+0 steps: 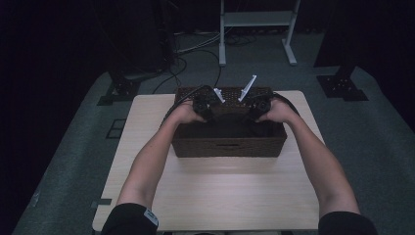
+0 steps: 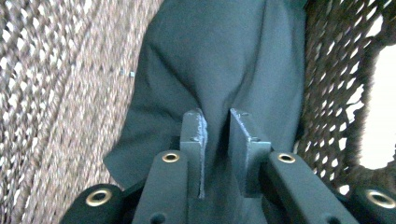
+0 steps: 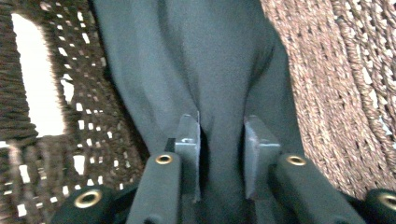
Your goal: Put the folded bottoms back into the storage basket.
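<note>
I am at a pale wooden table [image 1: 215,196] with a dark brown woven basket [image 1: 229,146] standing on its far half. Both my bare forearms reach forward from the bottom of the high view, and each hand holds 1 gripper down inside the basket's open top. My left gripper [image 1: 202,106] sits toward the basket's left end and my right gripper [image 1: 259,106] toward its right end. A grey plate sticks up from each of the 2 grippers, and the plates lean toward each other.

In the left gripper view, my left gripper [image 2: 216,140] points down at a dark grey-green cloth [image 2: 219,60] lying in the basket [image 2: 60,93]. My 2 jaws are slightly apart, and a raised fold of the cloth runs into the narrow gap between them. I cannot tell whether the pads are pressing on it. Woven wall shows on both sides, with a bright handle opening [image 2: 378,107] at the right.

In the right gripper view, my right gripper [image 3: 222,149] points at the same cloth [image 3: 187,56]. Its 2 jaws are also a little apart, with a ridge of cloth between them. Again I cannot tell whether they are pinching it. The basket [image 3: 336,84] weave rises at the right, and another bright handle opening [image 3: 39,88] is at the left.
</note>
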`<action>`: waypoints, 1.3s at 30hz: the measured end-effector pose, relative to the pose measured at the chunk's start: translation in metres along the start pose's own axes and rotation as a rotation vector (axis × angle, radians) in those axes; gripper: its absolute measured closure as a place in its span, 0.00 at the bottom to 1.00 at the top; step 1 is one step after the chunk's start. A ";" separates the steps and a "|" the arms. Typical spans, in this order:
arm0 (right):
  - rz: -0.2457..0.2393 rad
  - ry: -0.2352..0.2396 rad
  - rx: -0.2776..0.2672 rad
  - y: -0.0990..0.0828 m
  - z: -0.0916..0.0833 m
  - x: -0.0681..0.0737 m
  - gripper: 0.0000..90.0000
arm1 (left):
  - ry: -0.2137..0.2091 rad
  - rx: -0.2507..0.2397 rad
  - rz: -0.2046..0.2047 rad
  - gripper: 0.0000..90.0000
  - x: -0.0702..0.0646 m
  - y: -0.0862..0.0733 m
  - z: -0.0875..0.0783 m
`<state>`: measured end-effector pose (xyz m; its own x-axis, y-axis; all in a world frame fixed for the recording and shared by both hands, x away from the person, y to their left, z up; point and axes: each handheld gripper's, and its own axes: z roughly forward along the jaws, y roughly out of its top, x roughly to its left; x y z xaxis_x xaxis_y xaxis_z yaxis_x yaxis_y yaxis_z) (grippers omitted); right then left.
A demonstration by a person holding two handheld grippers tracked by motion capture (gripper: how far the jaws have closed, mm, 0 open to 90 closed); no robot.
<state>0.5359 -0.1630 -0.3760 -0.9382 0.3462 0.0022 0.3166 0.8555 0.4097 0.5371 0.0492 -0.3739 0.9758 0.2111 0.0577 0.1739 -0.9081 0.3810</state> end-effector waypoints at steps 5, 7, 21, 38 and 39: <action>0.041 -0.007 -0.003 -0.004 -0.003 -0.002 0.65 | 0.006 0.036 -0.022 0.71 0.001 -0.004 0.006; 0.042 -0.008 -0.003 -0.005 -0.004 -0.002 0.63 | -0.001 0.032 -0.028 0.68 0.001 -0.004 0.006; 0.083 -0.007 -0.050 -0.014 -0.009 -0.004 0.43 | 0.015 -0.030 -0.097 0.43 0.002 -0.009 -0.005; 0.093 -0.029 -0.119 -0.027 -0.032 0.007 0.40 | 0.008 -0.088 -0.121 0.37 -0.008 -0.009 -0.019; 0.098 -0.027 -0.127 -0.028 -0.033 0.008 0.40 | 0.003 -0.098 -0.122 0.37 -0.009 -0.009 -0.021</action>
<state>0.5153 -0.1969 -0.3577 -0.8991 0.4371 0.0241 0.3845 0.7623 0.5207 0.5236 0.0629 -0.3585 0.9477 0.3191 0.0078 0.2775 -0.8357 0.4740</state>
